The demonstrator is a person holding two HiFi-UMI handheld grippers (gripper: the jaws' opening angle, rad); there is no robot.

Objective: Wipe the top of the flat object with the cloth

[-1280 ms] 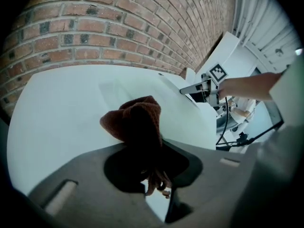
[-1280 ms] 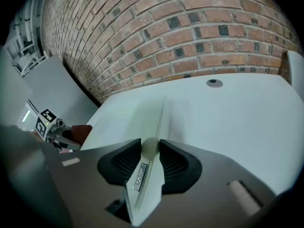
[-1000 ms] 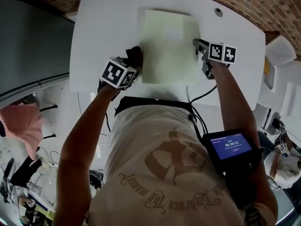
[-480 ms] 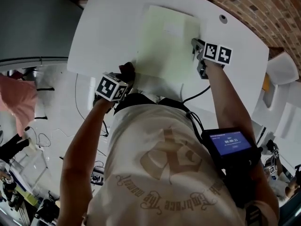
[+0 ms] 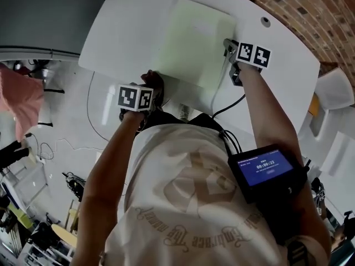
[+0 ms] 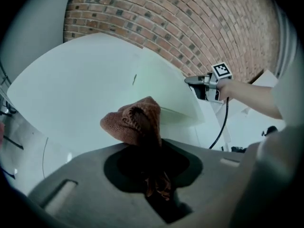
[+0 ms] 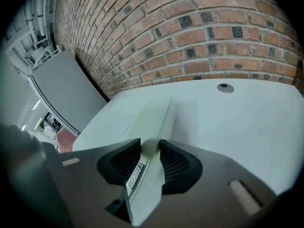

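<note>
Left hand-held gripper [image 6: 151, 148] clamped on cloth [image 6: 135, 120], near the bench [image 5: 127, 32] front edge. Right hand-held gripper [image 7: 149, 148] pinches the flat object [image 5: 194, 37] edge. Risk: I wipe hard, it slips.

White table [image 5: 127, 32] by a brick wall [image 7: 190, 27].
Grey panel [image 5: 39, 15] stands left of the table; the pale floor [image 5: 66, 110] near it carries loose black cables [image 5: 89, 107].

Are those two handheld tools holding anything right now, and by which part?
The left gripper pinches the brown cloth by one bunched end; the right gripper clamps the pale flat object at its right edge.
</note>
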